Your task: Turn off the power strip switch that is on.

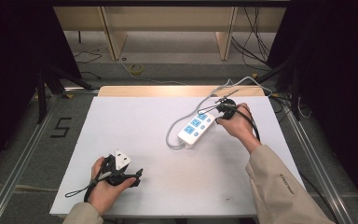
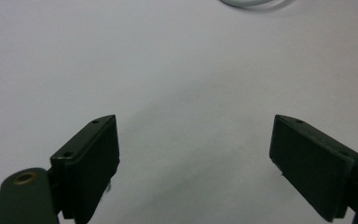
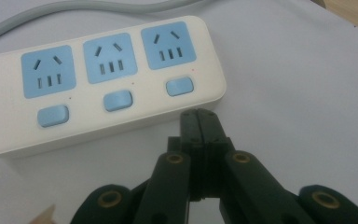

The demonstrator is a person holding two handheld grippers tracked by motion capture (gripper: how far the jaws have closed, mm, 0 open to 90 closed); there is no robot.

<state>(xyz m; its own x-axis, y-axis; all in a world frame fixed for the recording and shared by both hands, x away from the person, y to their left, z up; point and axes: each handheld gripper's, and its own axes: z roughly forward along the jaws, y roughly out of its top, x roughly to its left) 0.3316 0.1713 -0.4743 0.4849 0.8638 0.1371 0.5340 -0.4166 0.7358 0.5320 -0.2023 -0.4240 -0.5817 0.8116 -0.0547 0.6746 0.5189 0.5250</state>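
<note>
A white power strip (image 1: 196,127) with three blue sockets and three blue switches lies on the white table top, right of centre. In the right gripper view the power strip (image 3: 98,79) lies just beyond my right gripper (image 3: 199,116), whose jaws are pressed together with nothing between them; the tips sit close to the strip's near edge, by the switch at the right end. In the high view the right gripper (image 1: 221,109) is at the strip's far end. My left gripper (image 1: 137,176) rests near the front left, open and empty, and in its own view the left gripper (image 2: 196,149) faces bare table.
The strip's grey cable (image 1: 173,127) loops around its left side and runs off the table's far edge. The white table top (image 1: 135,126) ends in a wooden strip at the back. Floor cables and dark stands surround the table.
</note>
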